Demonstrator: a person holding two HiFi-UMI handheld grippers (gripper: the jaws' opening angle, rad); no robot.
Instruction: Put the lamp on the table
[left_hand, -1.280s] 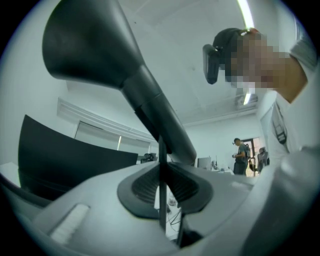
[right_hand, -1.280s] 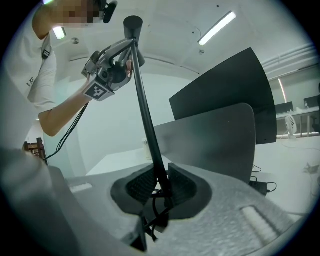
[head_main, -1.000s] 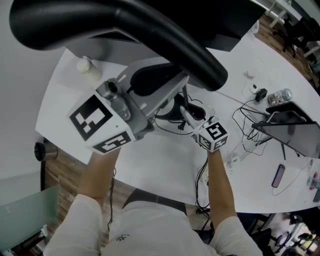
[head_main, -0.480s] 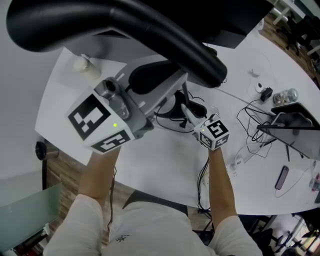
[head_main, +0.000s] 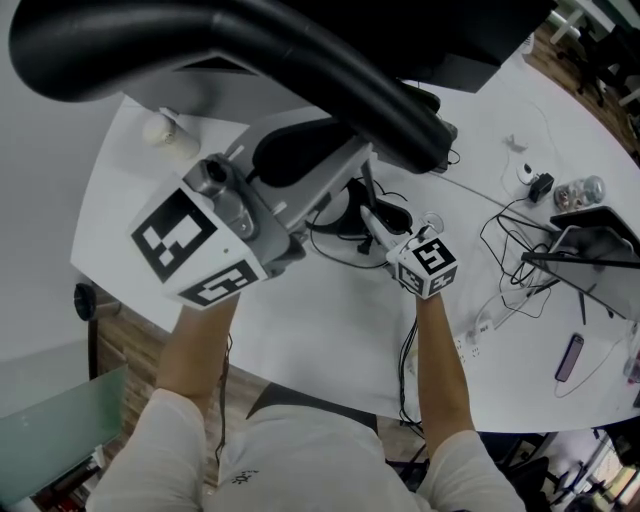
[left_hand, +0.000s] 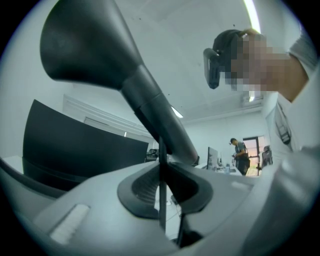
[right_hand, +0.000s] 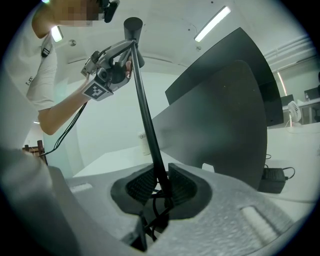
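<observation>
The black lamp is held off the table by both grippers. Its wide head and arm (head_main: 300, 50) sweep across the top of the head view, close to the camera. My left gripper (head_main: 355, 160) is shut on the thin pole just below the flared head (left_hand: 95, 50), with the pole standing between its pads (left_hand: 145, 187). Further down, near a tangle of black cable, my right gripper (head_main: 368, 215) is shut on the same pole (right_hand: 145, 110). The right gripper view shows the left gripper (right_hand: 131, 55) high up on the pole.
The white table (head_main: 330, 320) lies below. A white bottle (head_main: 165, 135) stands at its far left. Loose cables (head_main: 510, 260), a dark stand with a screen (head_main: 590, 250) and a phone (head_main: 568, 357) lie to the right. A large dark monitor (right_hand: 225, 110) stands behind.
Both grippers keep their hold on the pole. The lamp and grippers have hardly shifted; the things on the table's right have slid slightly right in the picture.
</observation>
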